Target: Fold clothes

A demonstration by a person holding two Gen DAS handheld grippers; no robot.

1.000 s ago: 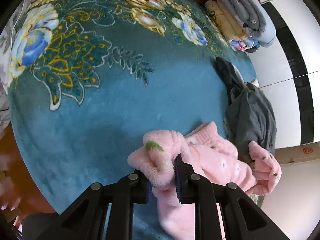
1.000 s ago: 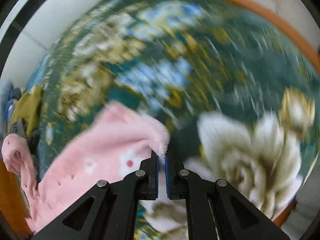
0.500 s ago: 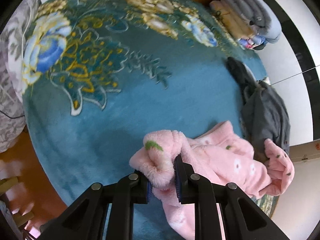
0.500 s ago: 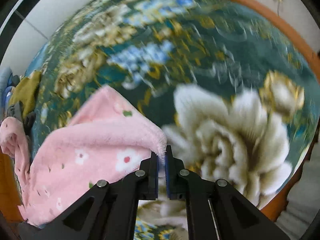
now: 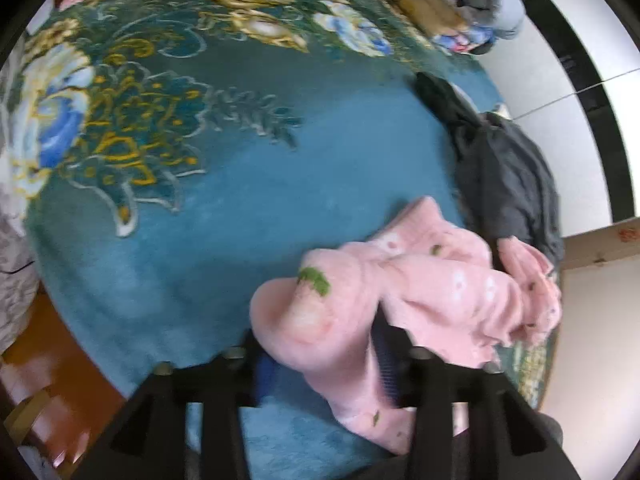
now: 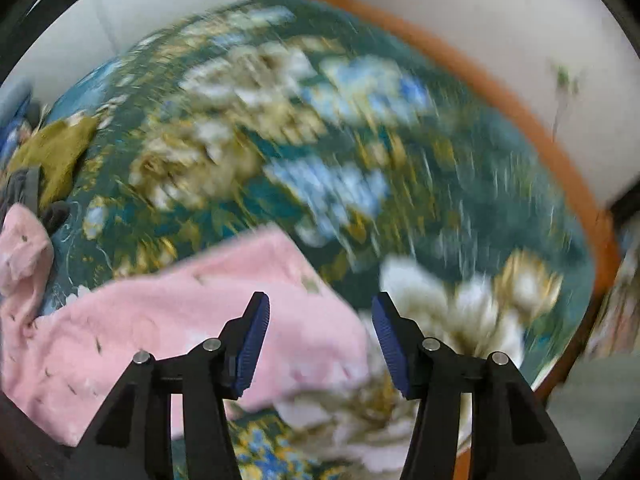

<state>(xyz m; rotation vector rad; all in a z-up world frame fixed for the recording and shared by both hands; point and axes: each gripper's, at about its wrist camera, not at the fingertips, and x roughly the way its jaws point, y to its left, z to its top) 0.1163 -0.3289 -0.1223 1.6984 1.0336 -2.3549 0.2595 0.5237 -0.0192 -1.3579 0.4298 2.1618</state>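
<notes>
A fluffy pink garment (image 5: 424,292) with small flowers lies on the teal floral blanket (image 5: 240,184). In the left wrist view my left gripper (image 5: 320,360) has its jaws spread wide, with a bunched pink fold lying loose between them. In the right wrist view the pink garment (image 6: 180,320) lies flat at lower left. My right gripper (image 6: 318,340) is open, its left finger over the garment's edge and nothing held.
A dark grey garment (image 5: 508,172) lies right of the pink one. Folded clothes (image 5: 452,4) are stacked at the far right. An olive garment (image 6: 56,152) lies at far left. The orange bed edge (image 6: 500,96) borders a white wall.
Both grippers have opened and let go of the pink garment. The right gripper's corner has dropped flat onto the blanket. The left fold sits loose between the jaws.
</notes>
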